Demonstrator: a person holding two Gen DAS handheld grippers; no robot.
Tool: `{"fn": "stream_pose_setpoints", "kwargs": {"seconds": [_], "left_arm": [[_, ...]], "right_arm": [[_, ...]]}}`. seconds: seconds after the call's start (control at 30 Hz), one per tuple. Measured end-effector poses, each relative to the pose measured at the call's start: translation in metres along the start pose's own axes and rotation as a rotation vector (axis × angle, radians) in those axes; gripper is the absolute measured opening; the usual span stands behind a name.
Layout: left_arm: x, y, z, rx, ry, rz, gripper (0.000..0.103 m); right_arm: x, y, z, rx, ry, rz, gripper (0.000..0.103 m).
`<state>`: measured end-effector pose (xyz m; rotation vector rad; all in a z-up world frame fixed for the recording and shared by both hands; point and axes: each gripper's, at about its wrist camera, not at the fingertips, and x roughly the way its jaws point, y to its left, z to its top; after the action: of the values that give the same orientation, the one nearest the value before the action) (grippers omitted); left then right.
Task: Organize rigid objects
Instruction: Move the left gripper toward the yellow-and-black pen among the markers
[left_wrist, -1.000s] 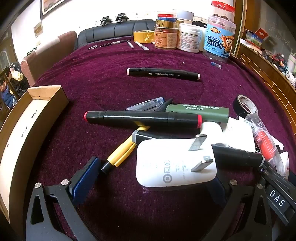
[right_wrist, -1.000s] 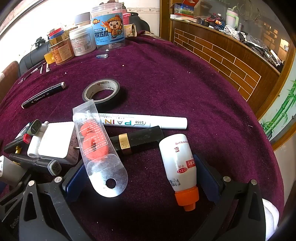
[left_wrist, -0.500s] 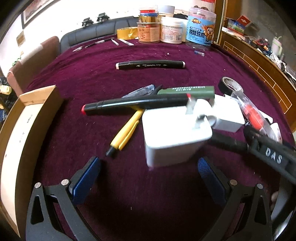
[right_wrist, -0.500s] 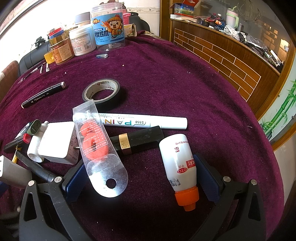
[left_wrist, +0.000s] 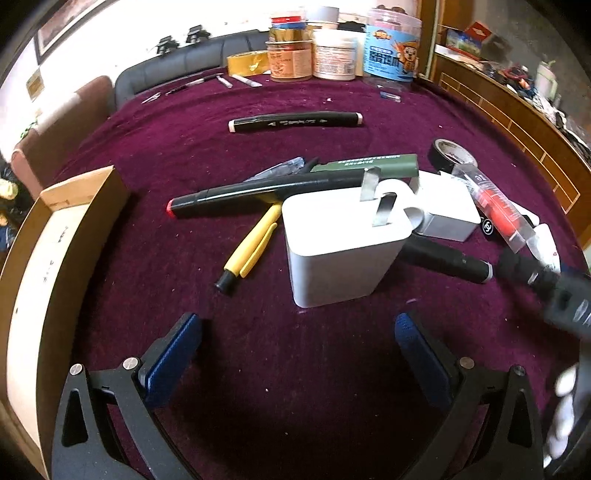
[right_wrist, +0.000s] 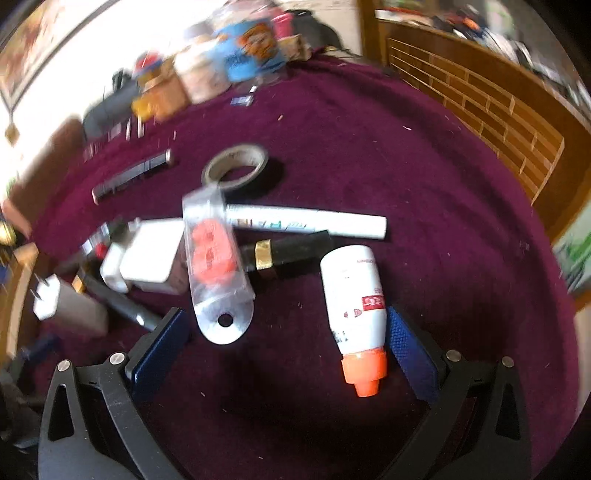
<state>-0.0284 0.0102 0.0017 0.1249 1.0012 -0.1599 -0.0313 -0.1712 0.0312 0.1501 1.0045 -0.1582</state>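
Maroon-clothed table (left_wrist: 295, 369): cardboard box (left_wrist: 55, 258) at left edge, contents hidden; both tongs, left (left_wrist: 295, 347) and right (right_wrist: 288, 339), spread, gripping nothing.

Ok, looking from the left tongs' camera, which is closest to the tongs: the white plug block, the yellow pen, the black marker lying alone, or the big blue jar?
1. White plug block, just ahead, slightly right.
2. Yellow pen, ahead, left of the block.
3. Black marker, alone mid-table.
4. Blue jar, at the far edge.
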Motion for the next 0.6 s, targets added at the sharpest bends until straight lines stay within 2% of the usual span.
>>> {"fn": "stream_pose_setpoints", "kwargs": {"seconds": [0.03, 0.23, 0.33, 0.37, 0.43, 0.5, 0.53, 0.57, 0.6], "left_arm": [[0.000, 0.000, 0.000, 0.000, -0.001, 0.002, 0.102], [0.000, 0.006, -0.001, -0.012, 0.000, -0.031, 0.101], [-0.008, 0.014, -0.006, -0.032, -0.005, -0.085, 0.101], [-0.015, 0.023, -0.008, -0.064, -0.010, -0.134, 0.101], [-0.033, 0.039, -0.011, -0.092, -0.044, -0.194, 0.101], [-0.048, 0.050, -0.009, -0.085, -0.096, -0.165, 0.101], [-0.057, 0.056, -0.006, -0.083, -0.128, -0.140, 0.101], [-0.062, 0.061, -0.002, -0.087, -0.147, -0.140, 0.101], [-0.065, 0.064, 0.000, -0.089, -0.157, -0.146, 0.101]], "right_arm": [[0.003, 0.009, -0.003, -0.053, 0.004, -0.052, 0.103], [-0.001, 0.003, -0.009, -0.046, 0.003, -0.046, 0.103], [-0.011, -0.001, -0.013, -0.024, -0.017, -0.062, 0.102], [-0.019, -0.003, -0.013, -0.013, -0.053, -0.064, 0.099], [-0.043, -0.005, -0.011, -0.001, -0.185, -0.076, 0.098], [-0.072, -0.009, -0.004, 0.022, -0.363, -0.076, 0.099], [-0.081, -0.012, 0.000, 0.046, -0.436, -0.042, 0.099], [-0.084, -0.018, 0.007, 0.082, -0.494, 0.038, 0.103], [-0.077, -0.021, 0.017, 0.106, -0.476, 0.095, 0.103]]}}
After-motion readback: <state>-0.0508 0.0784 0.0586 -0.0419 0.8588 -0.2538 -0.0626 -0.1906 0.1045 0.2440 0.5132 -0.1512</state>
